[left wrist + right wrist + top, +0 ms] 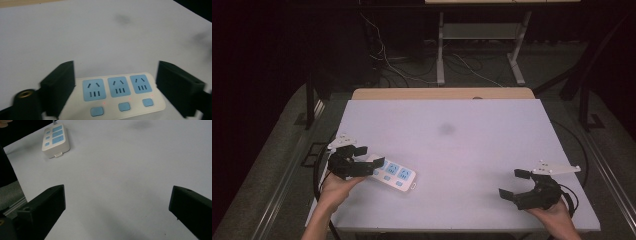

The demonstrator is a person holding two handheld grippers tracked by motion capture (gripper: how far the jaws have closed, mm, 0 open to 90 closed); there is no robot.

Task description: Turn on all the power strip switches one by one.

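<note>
A white power strip (392, 173) with three blue sockets and three blue switches lies flat near the front left of the white table (472, 150). My left gripper (368, 157) hovers over its left end. In the left gripper view the strip (117, 95) lies below and between the two jaws, which stand wide apart and clear of it, so the left gripper (116, 72) is open. My right gripper (511, 183) is at the front right, open over bare table with nothing between its fingers. The right gripper view (117, 195) shows the strip (55, 140) far off at the upper left.
A faint dark smudge (446, 129) marks the middle of the table. A wooden edge (442, 93) runs along the far side. Beyond it stand white desk legs (440, 50) and loose cables on a dark floor. The table's front edge is close to both hands.
</note>
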